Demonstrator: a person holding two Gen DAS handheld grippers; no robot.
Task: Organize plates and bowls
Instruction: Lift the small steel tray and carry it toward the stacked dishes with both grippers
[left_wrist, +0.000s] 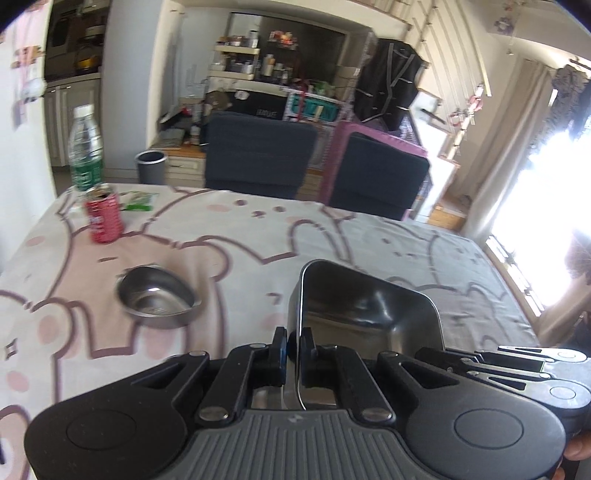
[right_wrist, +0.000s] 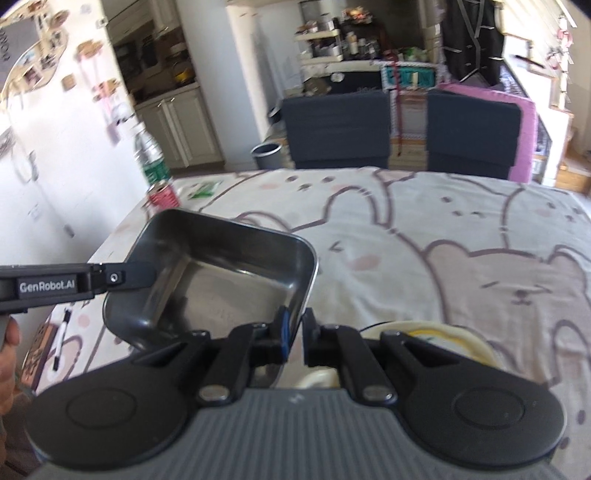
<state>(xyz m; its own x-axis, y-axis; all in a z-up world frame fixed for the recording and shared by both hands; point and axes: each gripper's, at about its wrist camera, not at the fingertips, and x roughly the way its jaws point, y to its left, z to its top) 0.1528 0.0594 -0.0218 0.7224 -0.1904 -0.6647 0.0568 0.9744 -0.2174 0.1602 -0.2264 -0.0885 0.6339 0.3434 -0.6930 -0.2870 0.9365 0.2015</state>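
A square stainless steel tray (left_wrist: 369, 306) is held off the table by both grippers. My left gripper (left_wrist: 293, 341) is shut on its left rim. My right gripper (right_wrist: 295, 325) is shut on the tray's (right_wrist: 221, 273) right rim; the left gripper's arm (right_wrist: 74, 282) reaches in from the left. A small round steel bowl (left_wrist: 159, 297) sits on the table to the left of the tray. A cream plate with a yellow pattern (right_wrist: 443, 338) lies on the table just under the right gripper, partly hidden by it.
The table has a bear-print cloth (left_wrist: 258, 236). A red can (left_wrist: 104, 216), a water bottle (left_wrist: 85, 147) and a green packet (left_wrist: 138, 201) stand at its far left corner. Two dark chairs (left_wrist: 258, 158) stand behind the far edge. A pen (right_wrist: 61, 343) lies near the left edge.
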